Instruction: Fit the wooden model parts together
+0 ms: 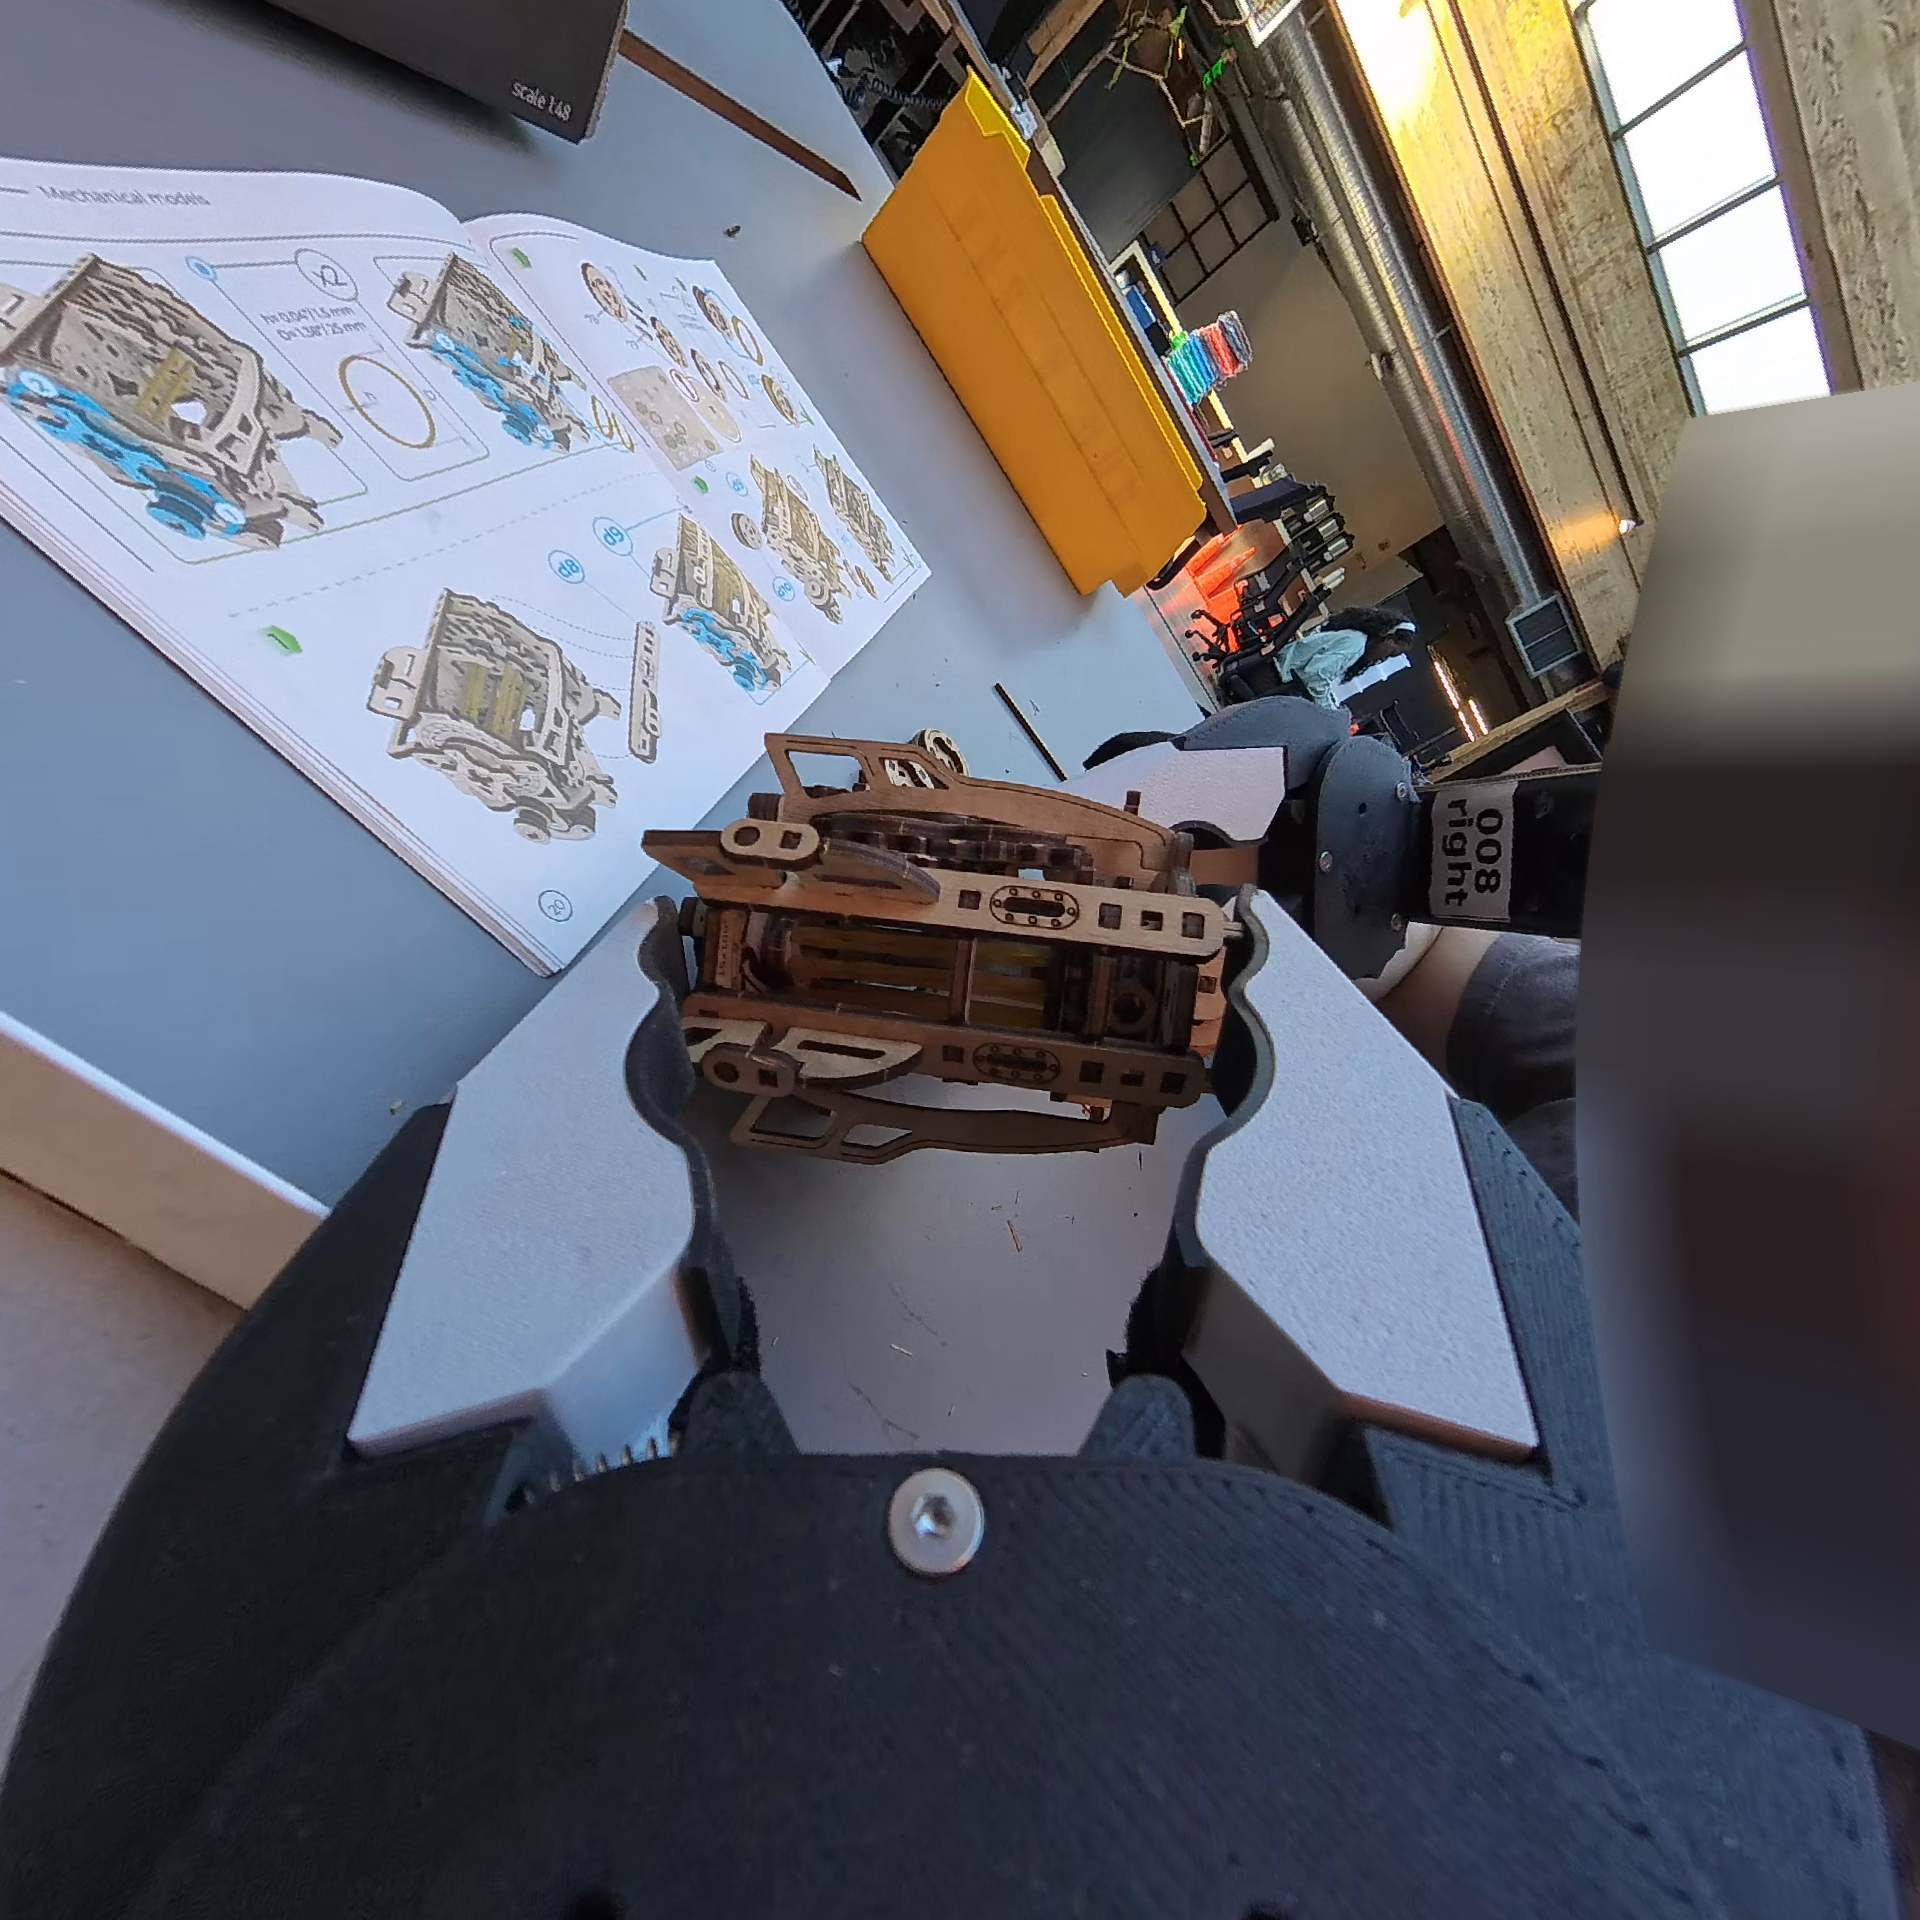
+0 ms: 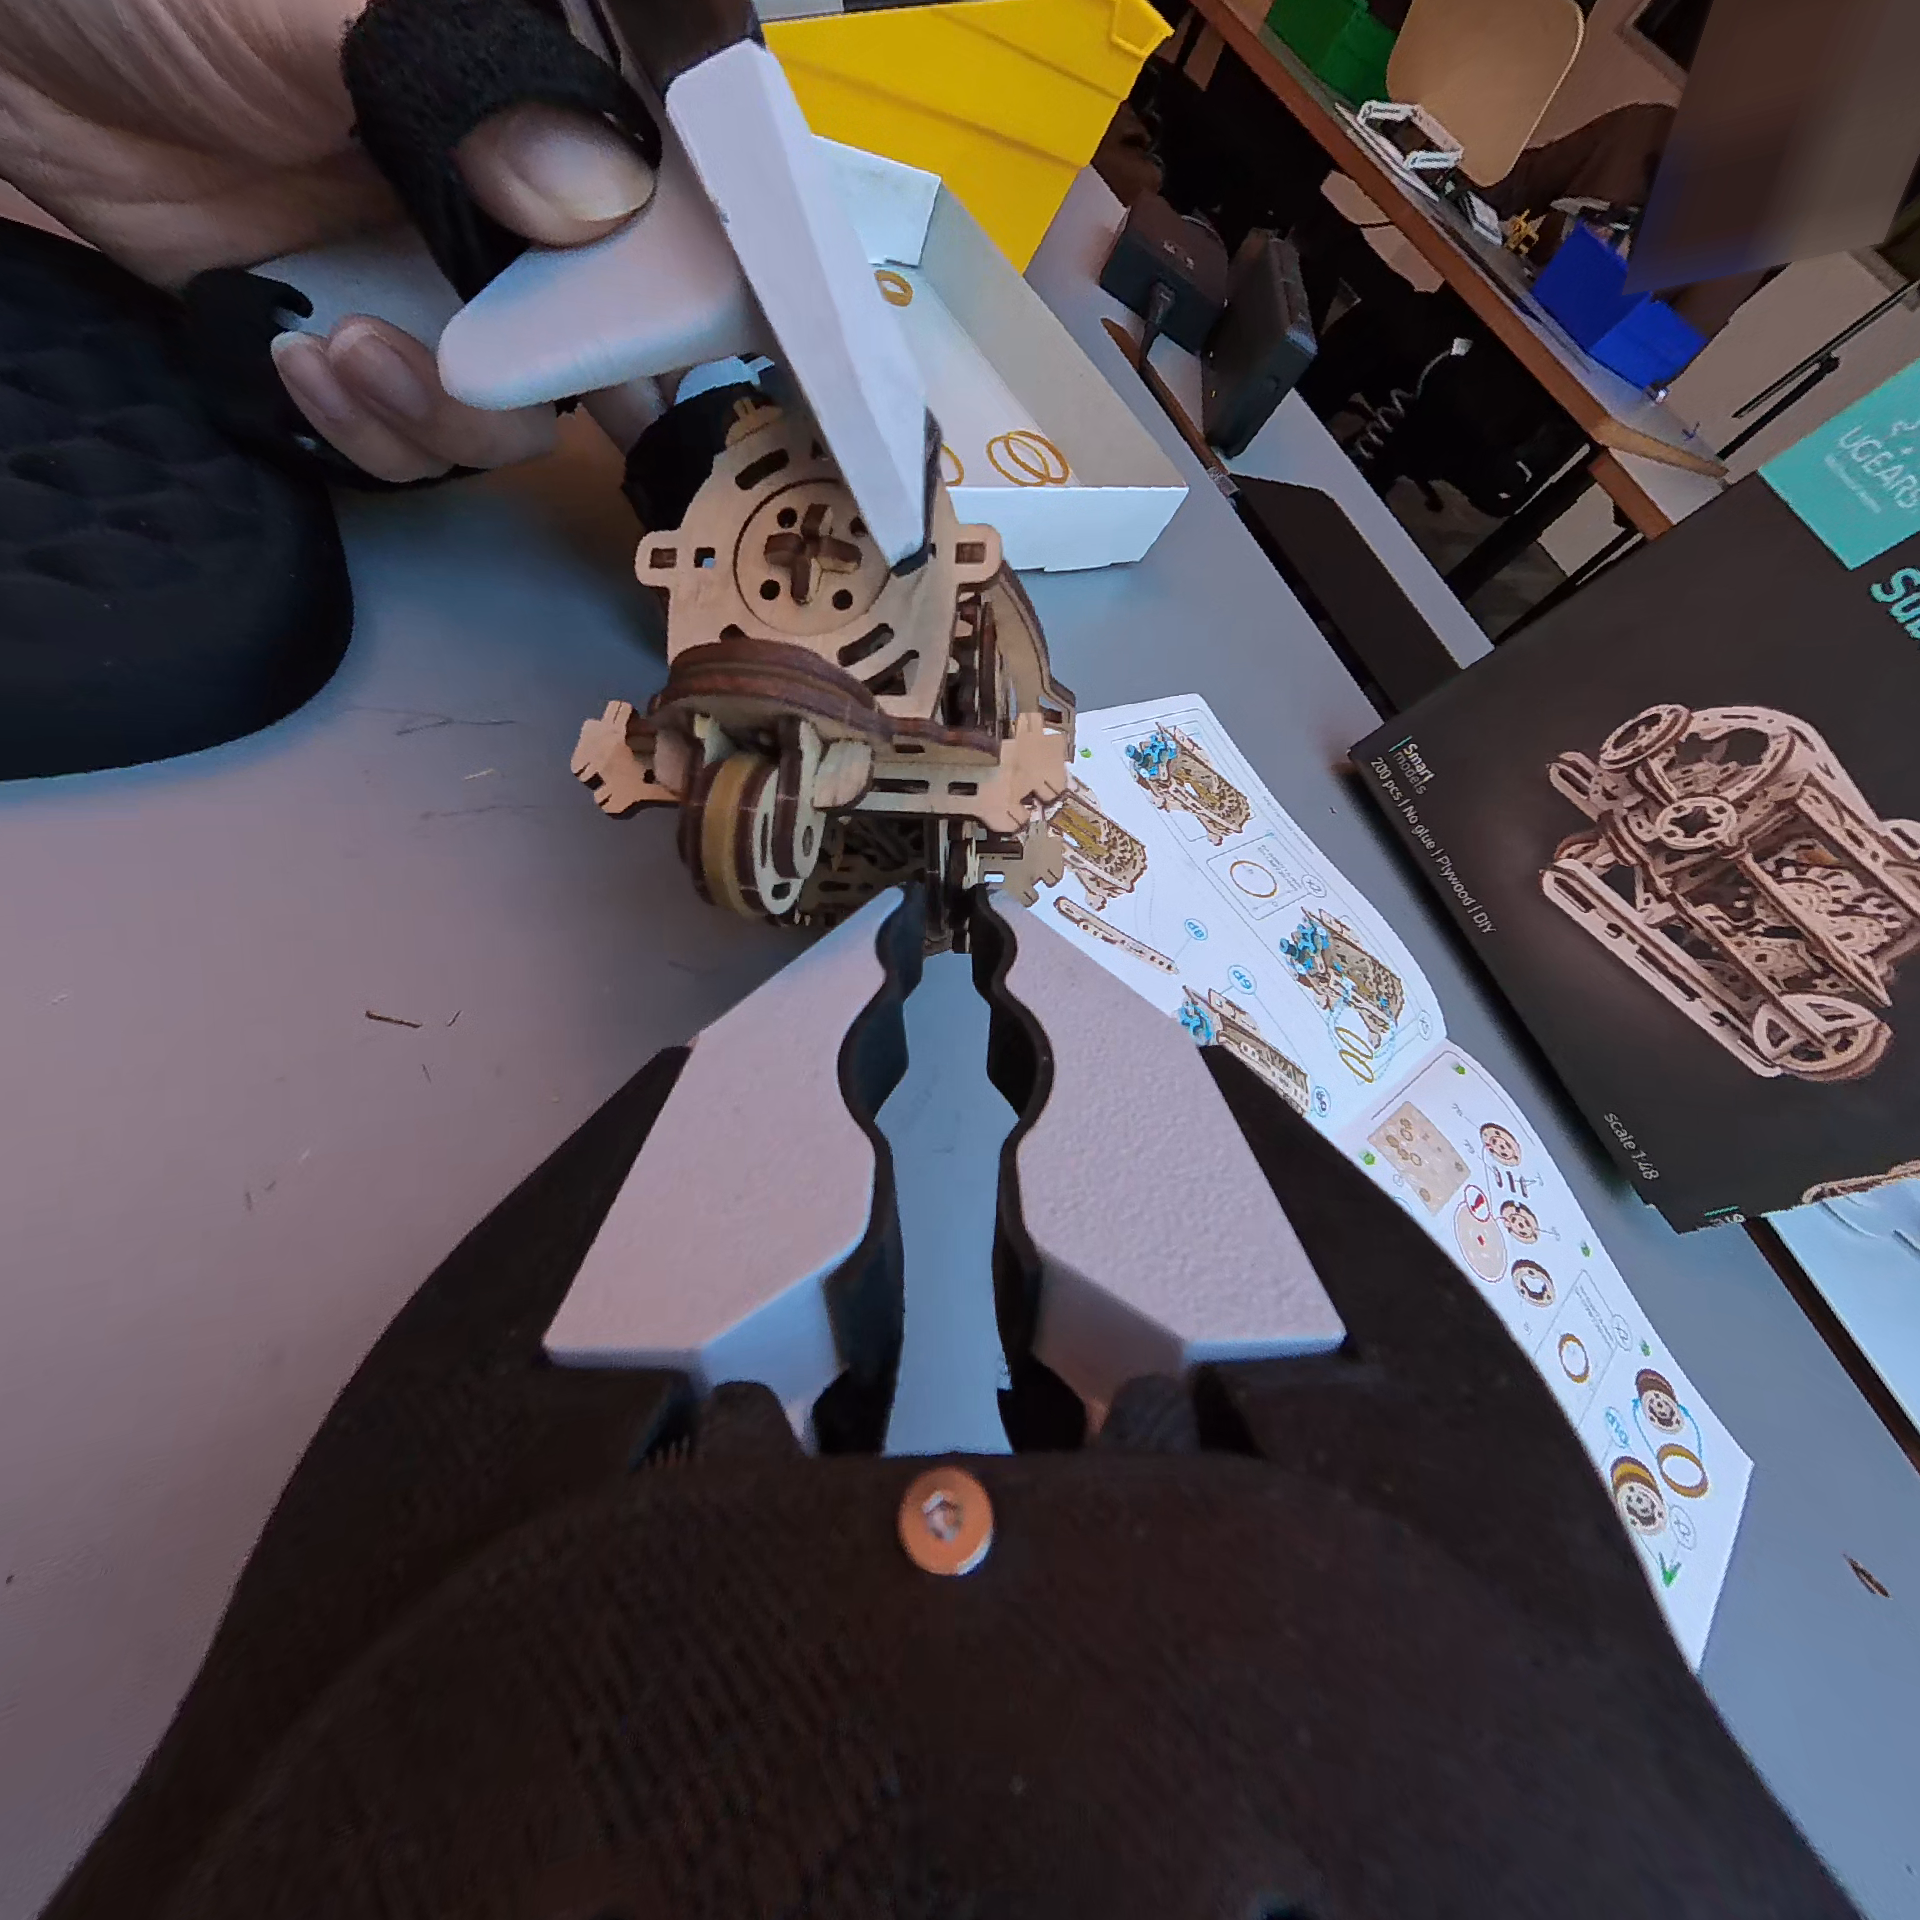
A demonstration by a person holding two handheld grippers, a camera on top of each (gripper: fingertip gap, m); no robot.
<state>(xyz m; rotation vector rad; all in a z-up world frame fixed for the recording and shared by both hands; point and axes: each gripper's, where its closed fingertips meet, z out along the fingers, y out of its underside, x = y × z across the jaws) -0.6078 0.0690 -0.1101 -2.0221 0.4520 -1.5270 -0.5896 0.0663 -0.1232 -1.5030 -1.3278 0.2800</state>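
Observation:
A partly built wooden model of laser-cut plywood with gears and a wheel is held above the grey table. My left gripper is shut on it, one finger against each end. In the right wrist view the model hangs in front of my right gripper, whose dark pads are nearly together and pinch a thin plywood edge at the model's lower side. One white finger of the left gripper presses on the model's round end face. A person's hand holds the left gripper.
An open instruction booklet lies on the table and also shows in the right wrist view. A yellow bin stands behind it. A white tray holds rubber bands. The black kit box lies at the right. Less than 4 cm separates the two grippers' tips.

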